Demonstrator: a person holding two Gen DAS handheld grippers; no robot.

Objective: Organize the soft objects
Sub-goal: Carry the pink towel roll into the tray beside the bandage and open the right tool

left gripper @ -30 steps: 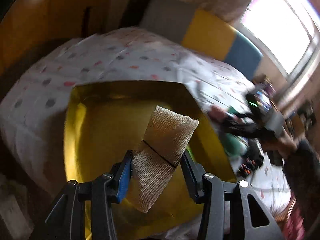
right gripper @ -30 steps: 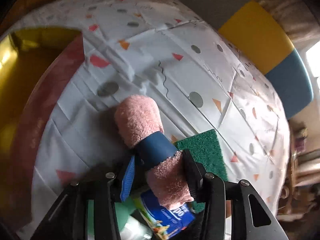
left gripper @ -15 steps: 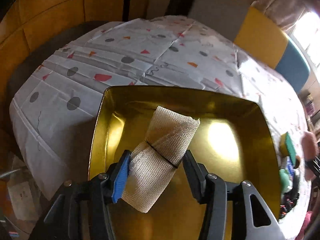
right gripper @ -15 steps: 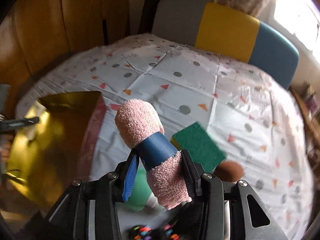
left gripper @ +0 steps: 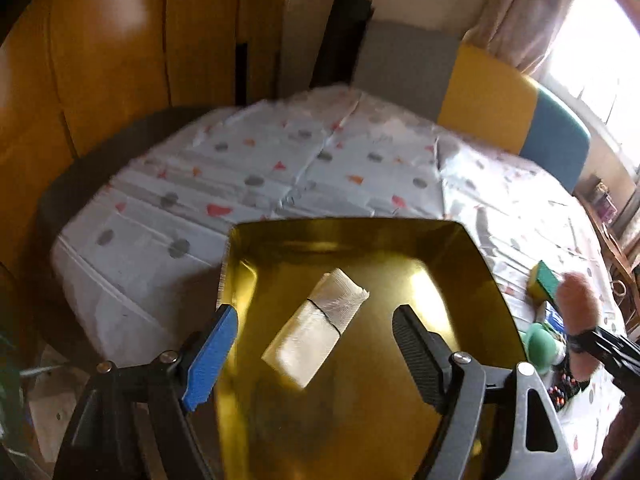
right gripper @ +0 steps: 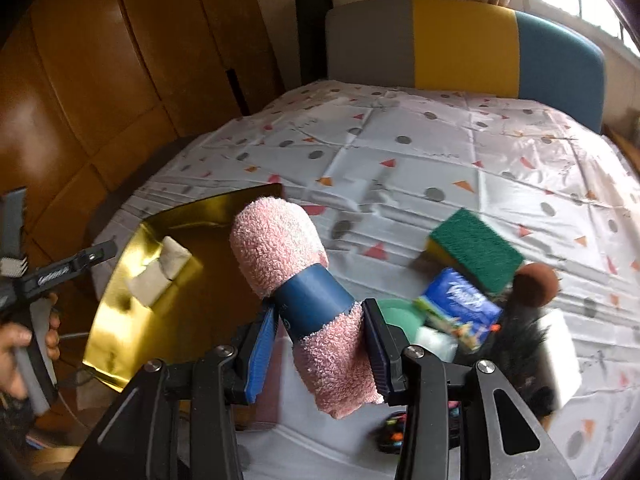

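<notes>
A rolled beige cloth [left gripper: 318,330] with a thin black band lies loose in the gold tray [left gripper: 460,280]. My left gripper [left gripper: 316,348] hovers over it, its jaws opening wide, the pads clear of the roll on both sides. The same roll [right gripper: 160,270] and gold tray [right gripper: 108,320] show at the left of the right wrist view. My right gripper [right gripper: 318,344] is shut on a rolled pink towel [right gripper: 280,248] with a blue band, held in the air to the right of the tray. That pink towel [left gripper: 576,300] appears blurred at the far right of the left wrist view.
A green and yellow sponge [right gripper: 476,250], a blue tissue pack [right gripper: 460,306], a mint-green cup [right gripper: 396,312], a brown puff [right gripper: 536,284], a white block [right gripper: 560,348] and dark beads [right gripper: 394,432] crowd the patterned tablecloth [right gripper: 400,168]. A grey, yellow and blue chair back [right gripper: 464,44] stands behind. A hand [right gripper: 16,344] holds the left gripper's handle.
The left gripper's jaws have spread and let the beige roll drop into the tray. The right gripper has lifted the pink towel off the cloth and carried it toward the tray.
</notes>
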